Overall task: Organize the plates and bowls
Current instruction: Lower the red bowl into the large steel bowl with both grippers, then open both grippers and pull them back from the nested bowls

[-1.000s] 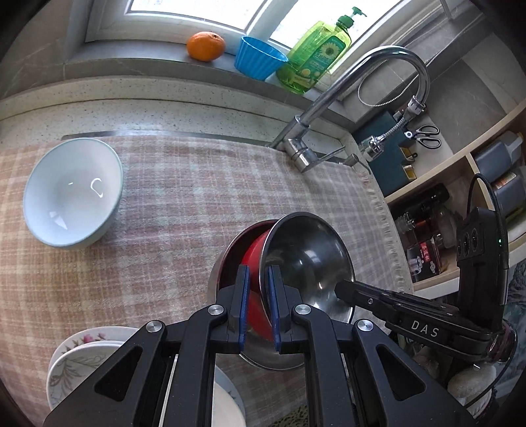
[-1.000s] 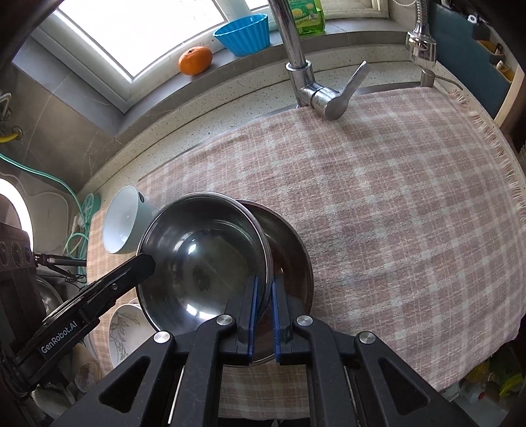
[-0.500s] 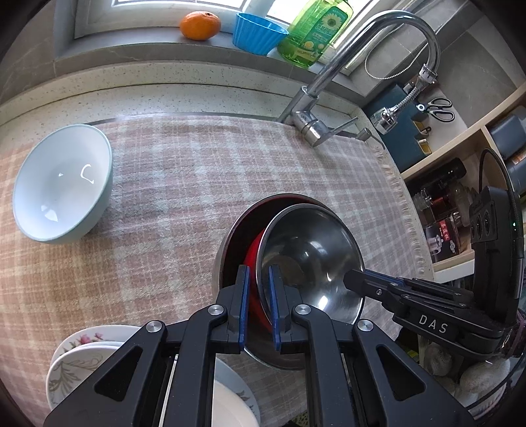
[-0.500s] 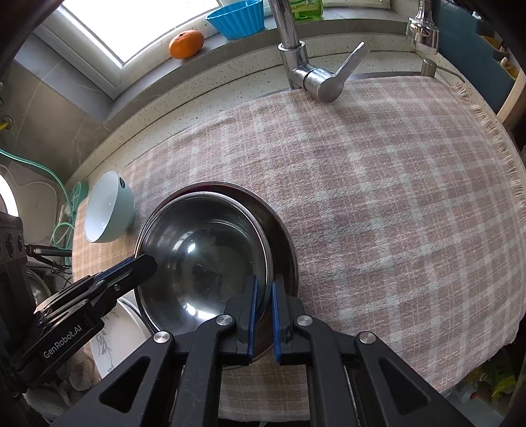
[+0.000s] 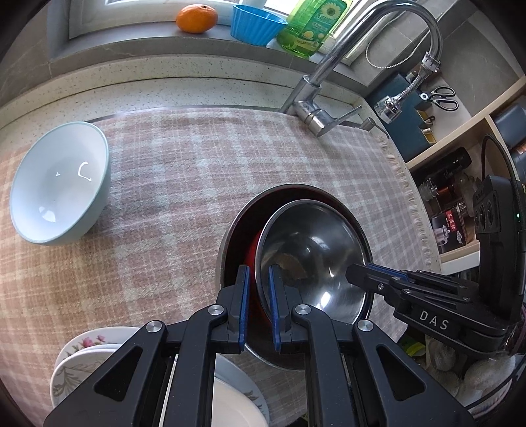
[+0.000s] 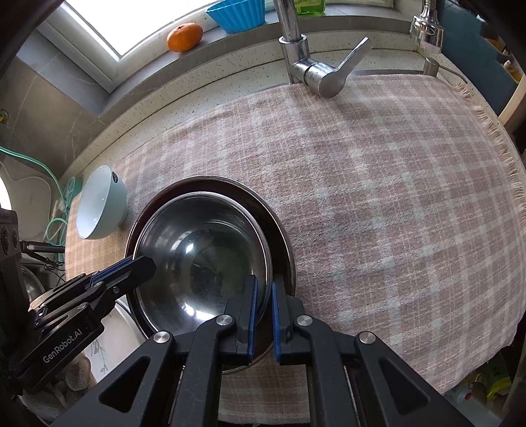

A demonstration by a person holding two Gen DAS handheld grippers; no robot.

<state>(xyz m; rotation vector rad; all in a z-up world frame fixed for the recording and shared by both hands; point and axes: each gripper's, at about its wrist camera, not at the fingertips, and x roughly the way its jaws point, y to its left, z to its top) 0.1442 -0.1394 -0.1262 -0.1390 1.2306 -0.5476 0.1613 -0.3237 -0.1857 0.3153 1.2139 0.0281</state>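
Steel, the shiny round bowl [image 6: 200, 259] sat nested inside the wider dark-rimmed steel bowl [image 6: 279, 230], its near rim pinched between both tongs, right gripper [image 6: 263, 315] and left gripper [image 5: 258, 305], directly ahead of each.

— Where do we look from on the left?

— From behind the left fingers [image 5: 244, 305], close above the desk [image 5: 184, 184], facing the faucet [image 5: 315, 108] and the window sill; the steel bowl [image 5: 312, 256] fills our foreground.

— And on the right?

— Behind the right fingers [image 6: 251, 315], equally near, facing the same faucet [image 6: 315, 72] from the other side.

— What do we share?

— The steel bowl [image 6: 200, 259], the pale bowl [image 5: 59, 184] [image 6: 98, 207], the orange [image 5: 196, 18] [image 6: 184, 36], and each other's gripper.
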